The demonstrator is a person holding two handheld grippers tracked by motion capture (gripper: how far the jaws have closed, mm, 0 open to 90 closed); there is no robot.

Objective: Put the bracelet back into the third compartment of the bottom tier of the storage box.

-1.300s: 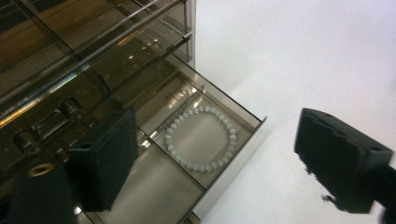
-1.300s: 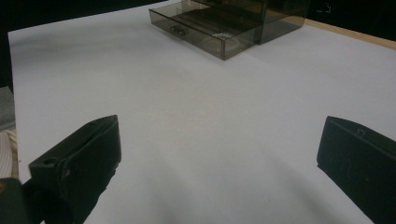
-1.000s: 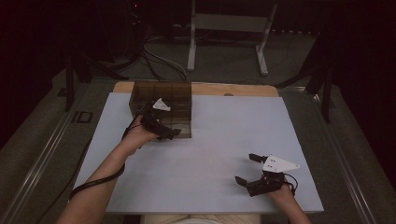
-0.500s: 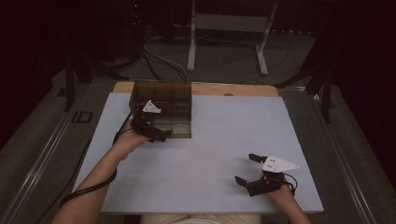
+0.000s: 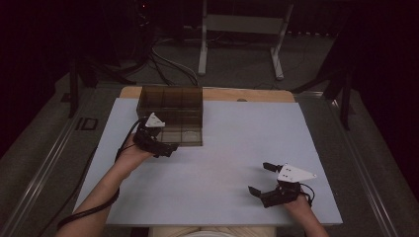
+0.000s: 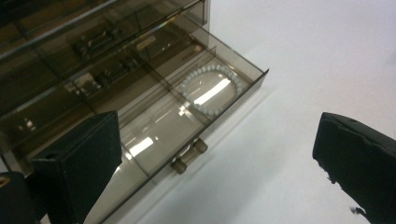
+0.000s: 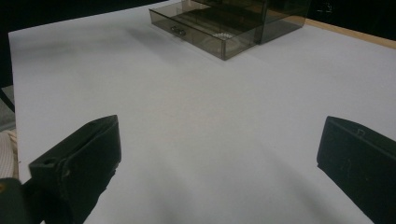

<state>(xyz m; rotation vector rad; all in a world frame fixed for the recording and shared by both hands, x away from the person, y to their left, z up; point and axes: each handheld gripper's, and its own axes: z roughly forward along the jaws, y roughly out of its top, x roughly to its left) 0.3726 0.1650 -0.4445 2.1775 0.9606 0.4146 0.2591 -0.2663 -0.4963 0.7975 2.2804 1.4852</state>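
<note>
Nearest the person, the right claw (image 5: 264,178) rests low over the white counter (image 5: 227,158) at its near right corner, its two black jaws spread wide with nothing between them; in the right gripper view they frame bare counter, with the smoky drawer box (image 7: 233,18) well off at the far end. The grey three-cornered plate sits on top of this claw, and the hand (image 5: 299,205) holding it comes in from the bottom edge. Farther up on the left, the left claw (image 5: 165,148) hovers just in front of the drawer box (image 5: 172,114), jaws also wide apart and gripping nothing. The left gripper view looks down past those jaws onto the bottom drawer (image 6: 187,116), which stands pulled out toward the person, its small handle (image 6: 189,156) between the jaws but apart from both. In the drawer's right-hand compartment lies a bracelet (image 6: 212,88) of pale beads, curled in a ring on the drawer floor. The compartment beside it seems empty, though reflections on the tinted plastic make that hard to be sure of. The box itself stands at the far left of the counter, close to the wooden edge (image 5: 247,94).
</note>
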